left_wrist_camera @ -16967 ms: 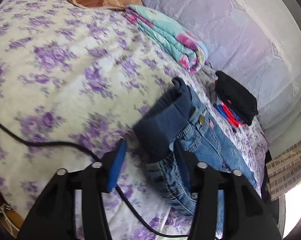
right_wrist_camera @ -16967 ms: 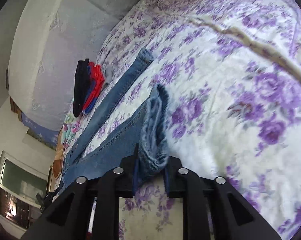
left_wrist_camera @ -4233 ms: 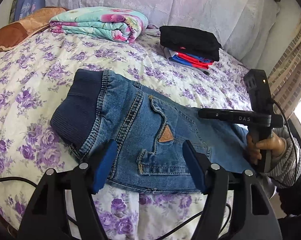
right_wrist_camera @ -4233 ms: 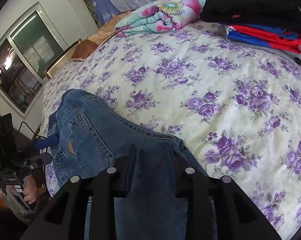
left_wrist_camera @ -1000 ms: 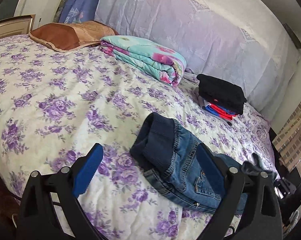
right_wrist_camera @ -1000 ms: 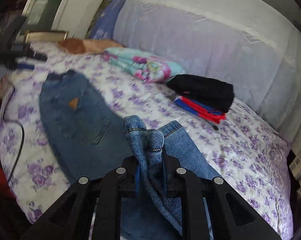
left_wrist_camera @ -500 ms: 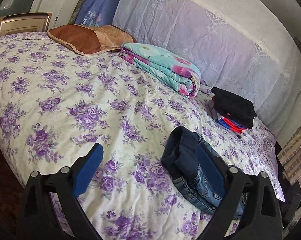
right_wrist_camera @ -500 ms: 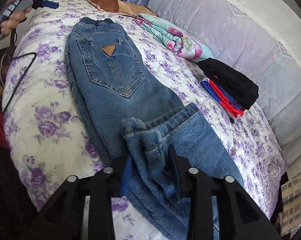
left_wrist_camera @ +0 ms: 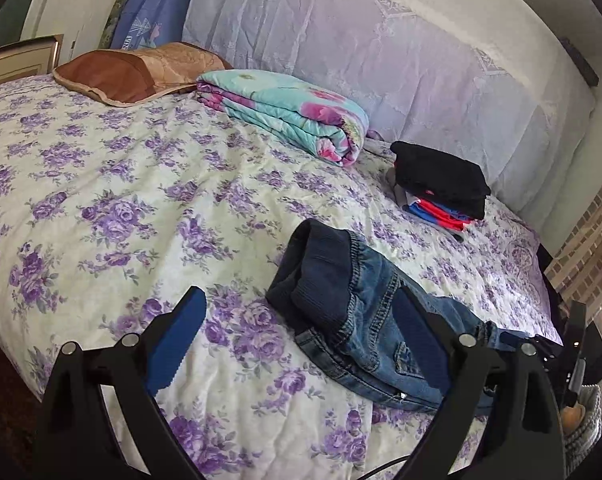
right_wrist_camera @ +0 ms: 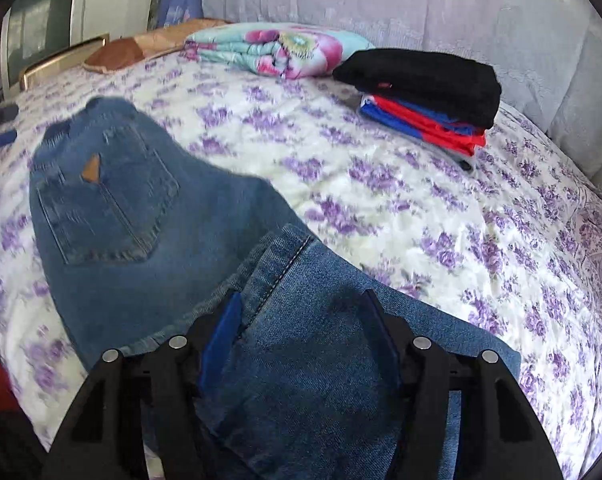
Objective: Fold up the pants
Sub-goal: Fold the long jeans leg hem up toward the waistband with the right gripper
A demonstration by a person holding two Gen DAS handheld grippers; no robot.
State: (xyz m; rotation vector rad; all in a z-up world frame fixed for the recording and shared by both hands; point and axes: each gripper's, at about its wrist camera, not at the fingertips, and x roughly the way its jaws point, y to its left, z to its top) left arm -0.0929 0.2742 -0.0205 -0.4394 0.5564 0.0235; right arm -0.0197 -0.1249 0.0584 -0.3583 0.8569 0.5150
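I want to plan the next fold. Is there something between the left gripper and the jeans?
Nothing visible. The left gripper is open above bare bedspread, and the jeans lie just ahead, partly behind its right finger. The clothes pile sits farther back.

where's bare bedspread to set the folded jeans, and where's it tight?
Free: the wide floral bedspread between the jeans, the pillow and the folded quilt. A second patch lies between the jeans and the clothes stack, running to the bed's far-right corner. Crowded: along the headboard, where pillow, quilt and stack sit in a row.
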